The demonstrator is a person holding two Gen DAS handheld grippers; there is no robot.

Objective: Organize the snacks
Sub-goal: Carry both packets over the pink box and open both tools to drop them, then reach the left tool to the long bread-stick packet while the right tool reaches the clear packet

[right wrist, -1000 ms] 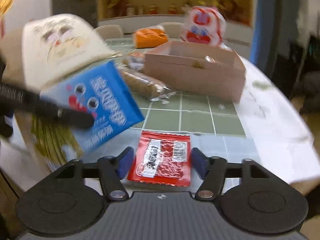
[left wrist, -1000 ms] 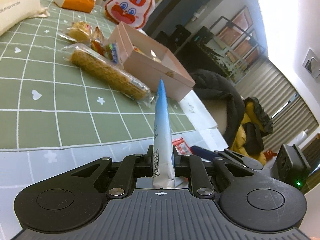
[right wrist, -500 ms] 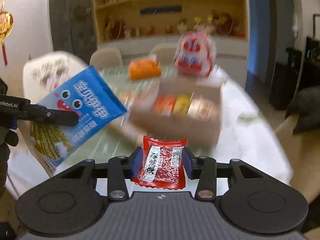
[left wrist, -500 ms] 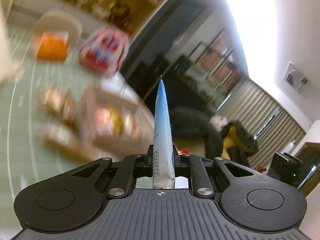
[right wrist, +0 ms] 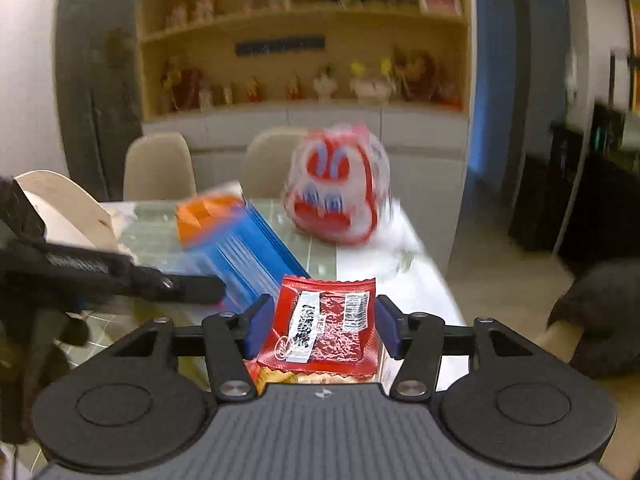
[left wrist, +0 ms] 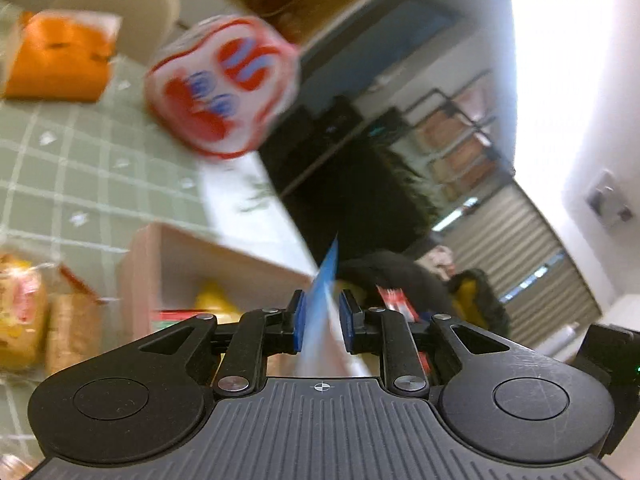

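Your left gripper (left wrist: 322, 326): pads parted with a visible gap on each side of the blue packet (left wrist: 318, 312), which stands edge-on and blurred between them at lower centre of the left view; whether either pad touches it cannot be told. Same blue packet (right wrist: 244, 256) appears at centre left of the right view, beside the left gripper's black finger (right wrist: 176, 282).

Your right gripper (right wrist: 320, 326): blue pads set at either side of the red packet (right wrist: 320, 326), lower centre of frame, white labels facing the camera; pads look to meet its edges, firm contact uncertain. Yellow snack pieces show just beneath it.

Pink box (left wrist: 192, 264): lower left of the left view, open-topped, yellow and red items inside, below the left gripper.

Wrapped cakes (left wrist: 24, 316): far lower left, just beside the box.

Rabbit-face bag (right wrist: 338, 194): red and white, centre of the right view, on the table (left wrist: 80, 168) with green grid cloth.

Orange pack (left wrist: 60, 58): upper left of the left view.

Beige chairs (right wrist: 158, 164): behind the table. Wooden shelving (right wrist: 300, 40) with figurines: upper centre.
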